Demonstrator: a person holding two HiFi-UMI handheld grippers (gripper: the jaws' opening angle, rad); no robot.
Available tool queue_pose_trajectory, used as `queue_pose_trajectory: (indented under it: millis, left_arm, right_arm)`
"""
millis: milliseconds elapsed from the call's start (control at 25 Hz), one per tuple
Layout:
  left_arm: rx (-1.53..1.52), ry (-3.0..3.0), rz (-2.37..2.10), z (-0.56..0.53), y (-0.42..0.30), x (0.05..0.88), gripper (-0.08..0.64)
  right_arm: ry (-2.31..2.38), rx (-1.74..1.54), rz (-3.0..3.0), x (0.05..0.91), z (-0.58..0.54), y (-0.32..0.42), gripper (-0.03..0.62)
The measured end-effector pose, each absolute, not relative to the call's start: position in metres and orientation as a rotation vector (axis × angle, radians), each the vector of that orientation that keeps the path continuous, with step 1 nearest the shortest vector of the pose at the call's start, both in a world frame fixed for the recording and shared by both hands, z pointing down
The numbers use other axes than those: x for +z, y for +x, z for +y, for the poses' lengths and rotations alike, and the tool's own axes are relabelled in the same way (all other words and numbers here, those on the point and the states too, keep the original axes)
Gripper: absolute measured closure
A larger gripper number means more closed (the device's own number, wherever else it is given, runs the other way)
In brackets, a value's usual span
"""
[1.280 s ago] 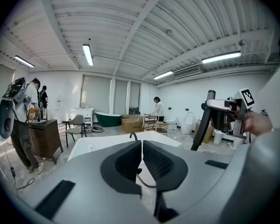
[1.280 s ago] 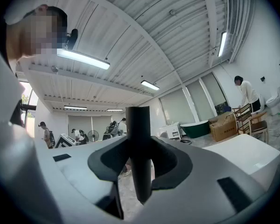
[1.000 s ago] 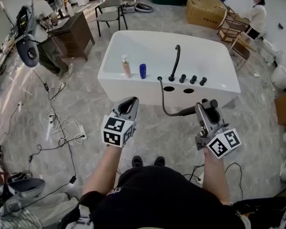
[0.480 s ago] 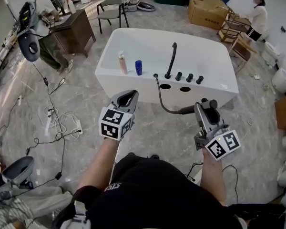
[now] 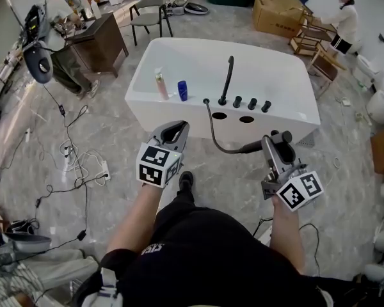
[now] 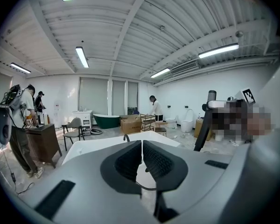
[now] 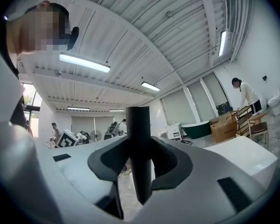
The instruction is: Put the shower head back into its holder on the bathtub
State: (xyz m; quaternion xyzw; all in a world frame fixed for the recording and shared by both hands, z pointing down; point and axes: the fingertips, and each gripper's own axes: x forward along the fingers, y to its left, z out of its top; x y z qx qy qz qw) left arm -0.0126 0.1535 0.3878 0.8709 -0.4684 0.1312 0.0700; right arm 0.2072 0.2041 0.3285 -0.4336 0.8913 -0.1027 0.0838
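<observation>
The white bathtub (image 5: 288, 116) stands ahead on the marble floor. Its near deck carries a black spout (image 5: 228, 78), several black knobs (image 5: 251, 103) and two dark oval holes (image 5: 219, 115). A black hose (image 5: 212, 130) runs from the deck to the black shower head (image 5: 256, 148). My right gripper (image 5: 278, 143) is shut on the shower head; in the right gripper view its handle (image 7: 139, 143) stands upright between the pads. My left gripper (image 5: 173, 132) hangs short of the tub, shut and empty, its pads (image 6: 130, 160) meeting.
A pink bottle (image 5: 160, 84) and a blue bottle (image 5: 182, 91) stand on the tub's left rim. Loose cables (image 5: 77, 165) cover the floor at left. A desk (image 5: 99, 43) with a person, a chair (image 5: 147, 11), cardboard boxes (image 5: 275, 15) and another person are beyond the tub.
The person has stepped toward the tub, one foot now forward, carrying both grippers along. The right gripper's hold on the shower head and the shut left jaws are unchanged.
</observation>
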Motion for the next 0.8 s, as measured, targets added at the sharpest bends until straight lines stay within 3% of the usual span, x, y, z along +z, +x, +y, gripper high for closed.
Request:
queue_pose_trajectory:
  millis: [400,640,680,800]
  left_arm:
    - [0.408,2.602,-1.323,0.096,0.001,0.414,0.535]
    - [0.488,2.718,-0.989,0.067,0.035,0.441,0.534]
    - [0.5,2.727,-0.949,0.06,0.039,0.446,0.527]
    - [0.495,2.723,-0.885,0.032,0.042,0.457,0.414]
  right_arm:
    - [-1.315,-0.337,2.653,0.333,0.139,0.207,0.443]
    - [-1.325,-0.325,2.65,0.324,0.073,0.193,0.443]
    - [-1.328,-0.325,2.65,0.323,0.06,0.189,0.443]
    - [-1.325,-0.329,2.669,0.323,0.025,0.173,0.443]
